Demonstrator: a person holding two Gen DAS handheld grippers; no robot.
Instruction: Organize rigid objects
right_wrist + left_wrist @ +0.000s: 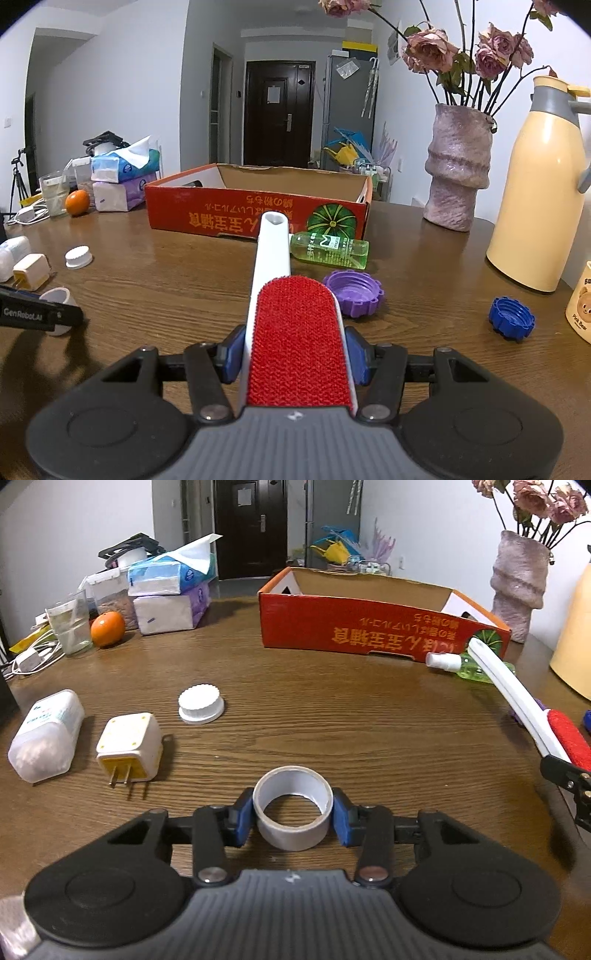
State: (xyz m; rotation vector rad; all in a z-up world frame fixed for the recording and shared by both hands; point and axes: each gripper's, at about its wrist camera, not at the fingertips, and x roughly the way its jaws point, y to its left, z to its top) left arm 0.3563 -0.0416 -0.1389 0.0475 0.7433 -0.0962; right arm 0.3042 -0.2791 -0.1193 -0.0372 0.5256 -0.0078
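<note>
My left gripper (pixel 293 814) is shut on a grey tape roll (pixel 293 829) just above the wooden table (pixel 332 716). My right gripper (pixel 297 356) is shut on a red-and-white lint brush (pixel 295 347), its white handle pointing at the open red cardboard box (pixel 236 214). The brush also shows at the right of the left wrist view (pixel 517 705). On the table lie a white cap (pixel 201 704), a plug adapter (pixel 129 747), a white plastic case (pixel 46 734), a green spray bottle (pixel 332 249), a purple cap (pixel 354 293) and a blue cap (pixel 511 323).
Tissue packs (pixel 170 590), a glass (pixel 70 627) and an orange (pixel 108 628) stand at the back left. A vase with dried roses (pixel 458 166), a yellow thermos jug (pixel 539 192) and a bear cup (pixel 580 306) stand at the right.
</note>
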